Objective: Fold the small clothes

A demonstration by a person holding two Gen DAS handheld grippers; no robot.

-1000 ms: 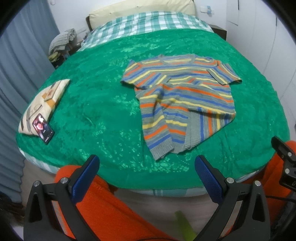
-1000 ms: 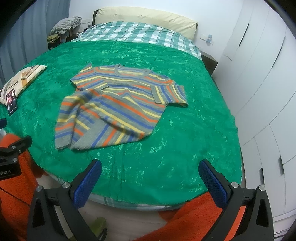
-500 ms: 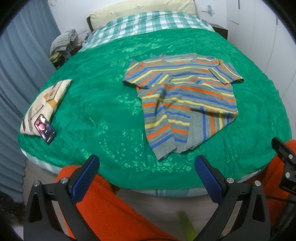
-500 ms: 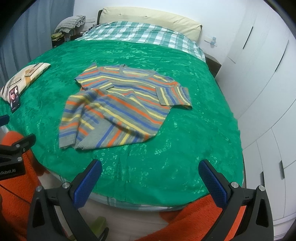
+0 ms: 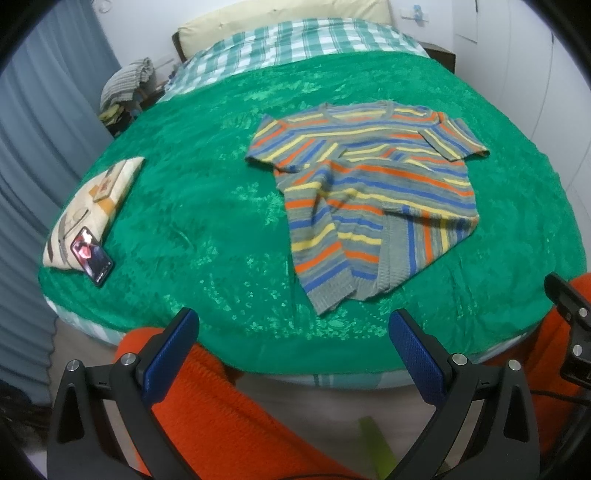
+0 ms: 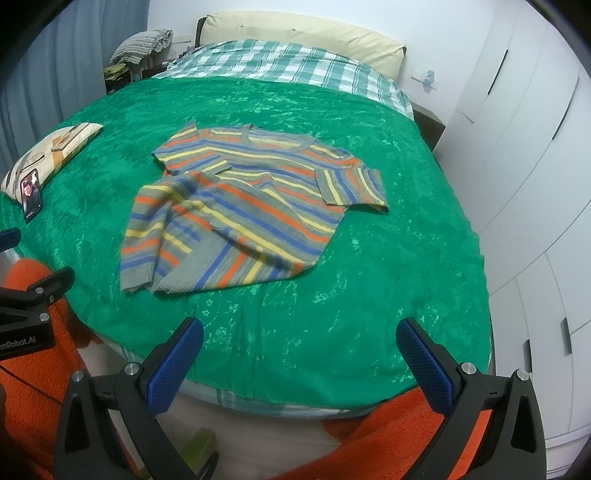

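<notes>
A striped knit T-shirt [image 5: 369, 192] in grey, blue, orange and yellow lies on the green bedspread [image 5: 207, 206], its lower part crumpled and partly folded over. It also shows in the right wrist view [image 6: 251, 210]. My left gripper [image 5: 293, 354] is open and empty, held back over the bed's near edge. My right gripper [image 6: 301, 360] is open and empty, also short of the shirt. The left gripper's body shows at the left edge of the right wrist view [image 6: 29, 310].
A patterned cushion [image 5: 92, 206] with a phone [image 5: 92, 256] on it lies at the bed's left edge. Checked bedding [image 6: 288, 66] and a cream headboard [image 6: 303, 31] are at the far end. White wardrobe doors [image 6: 535, 155] stand on the right. Orange fabric [image 5: 221, 413] is below the grippers.
Both views have shifted slightly, with the shirt a little lower and nearer in frame. The grippers stay open; the shirt has not been touched.
</notes>
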